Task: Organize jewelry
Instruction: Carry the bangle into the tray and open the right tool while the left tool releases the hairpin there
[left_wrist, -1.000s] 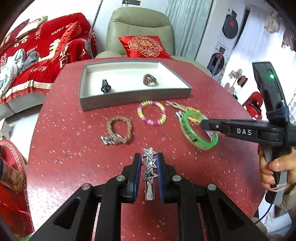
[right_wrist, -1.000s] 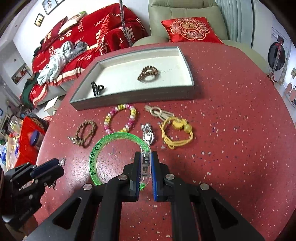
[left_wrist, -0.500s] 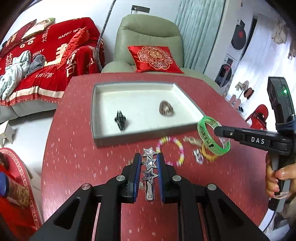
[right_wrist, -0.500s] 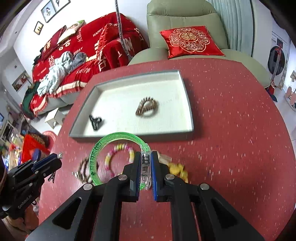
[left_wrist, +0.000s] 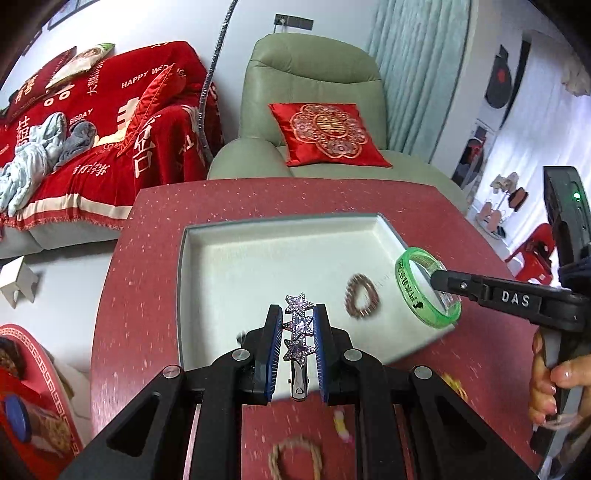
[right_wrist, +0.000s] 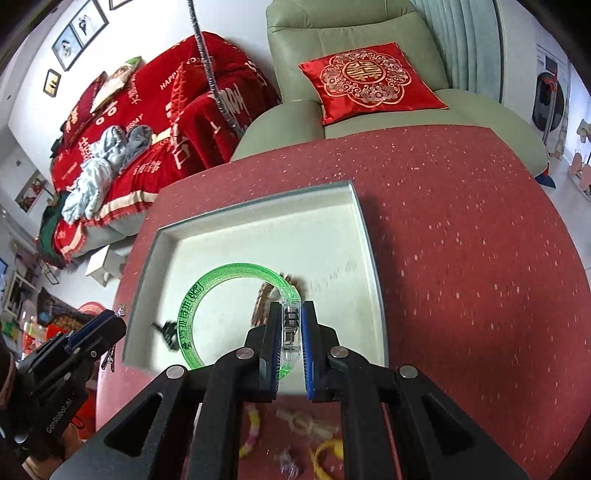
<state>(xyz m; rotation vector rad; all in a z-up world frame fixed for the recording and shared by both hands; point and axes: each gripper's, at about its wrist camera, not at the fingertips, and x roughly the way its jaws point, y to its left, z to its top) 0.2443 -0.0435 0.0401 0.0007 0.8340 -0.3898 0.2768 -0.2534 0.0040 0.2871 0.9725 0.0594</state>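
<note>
Left gripper (left_wrist: 298, 343) pinches star hair clip (left_wrist: 298, 326), right gripper (right_wrist: 291, 343) pinches green bangle (right_wrist: 236, 314); both hover over white tray (right_wrist: 364, 236), frame centre. Lower first, release clear of beaded bracelet (left_wrist: 361, 301).

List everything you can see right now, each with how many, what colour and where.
Tray: one, grey rim, white inside, on the table.
Table: one, speckled red.
Bangle: one, green, held above the tray.
Star hair clip: one, silver, held above the tray.
Bead bracelet: one, brown, in the tray.
Small clip: one, black, in the tray.
Armchair: one, pale green, behind the table.
Cushion: one, red, on the armchair.
Left gripper: shut on the star hair clip.
Right gripper: shut on the bangle.
</note>
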